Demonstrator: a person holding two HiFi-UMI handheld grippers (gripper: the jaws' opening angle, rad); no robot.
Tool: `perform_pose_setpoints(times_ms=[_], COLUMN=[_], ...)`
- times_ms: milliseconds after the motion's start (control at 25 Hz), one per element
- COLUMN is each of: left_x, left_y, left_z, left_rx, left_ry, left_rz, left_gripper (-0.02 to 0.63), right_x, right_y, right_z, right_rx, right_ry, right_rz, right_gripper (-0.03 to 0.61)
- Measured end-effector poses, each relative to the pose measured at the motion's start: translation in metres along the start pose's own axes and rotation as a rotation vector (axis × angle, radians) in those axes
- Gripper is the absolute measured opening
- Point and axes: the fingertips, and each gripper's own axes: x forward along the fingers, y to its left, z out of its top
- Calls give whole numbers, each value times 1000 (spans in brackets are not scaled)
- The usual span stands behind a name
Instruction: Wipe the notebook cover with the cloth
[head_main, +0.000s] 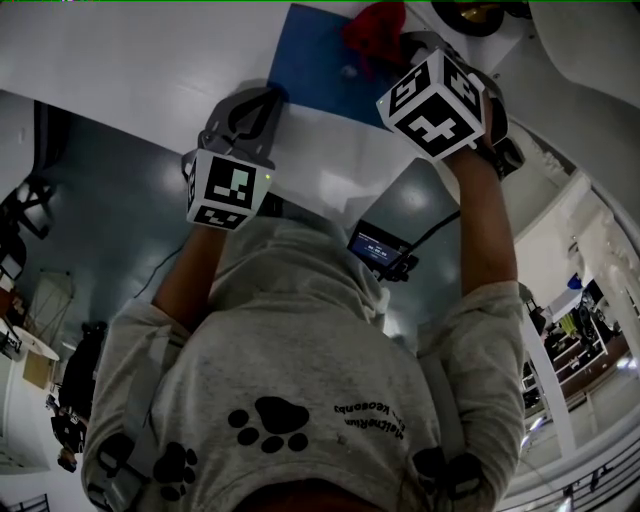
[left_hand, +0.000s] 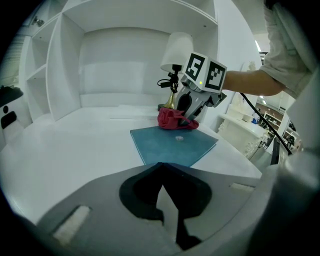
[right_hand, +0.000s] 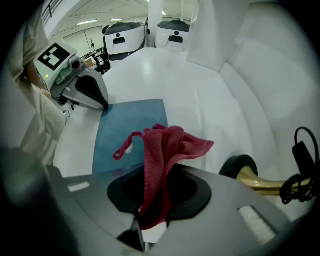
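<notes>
Our right tongs (left_hand: 189, 116) clamp the cloth (right_hand: 165, 150), which trails ahead of them onto the notebook (right_hand: 127, 125), ready for wiping. Our left tongs (right_hand: 101, 103), closed and empty, seem to pin its corner steady.

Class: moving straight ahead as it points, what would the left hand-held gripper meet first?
Probably the blue notebook, at its near corner; the red cloth lies farther on. Depth is hard to judge.

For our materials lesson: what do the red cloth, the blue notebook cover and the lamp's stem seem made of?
Cloth: probably terry or microfibre, matte; nubbly weave, limp folds.
Notebook cover: smooth and matte, perhaps card or plastic; lies flat, no glare.
Lamp stem: likely brass-coloured metal, polished; golden shine.
</notes>
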Motion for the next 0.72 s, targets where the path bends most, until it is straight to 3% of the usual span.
perform_pose_setpoints(times_ms=[720], left_x=[10], left_y=[0], left_z=[1], left_rx=[17], left_ry=[12], left_rz=[-7], left_gripper=[-2], right_x=[-4], right_y=[-5], right_z=[-95], right_rx=[71], right_ry=[188], right_rz=[-41], right_gripper=[78])
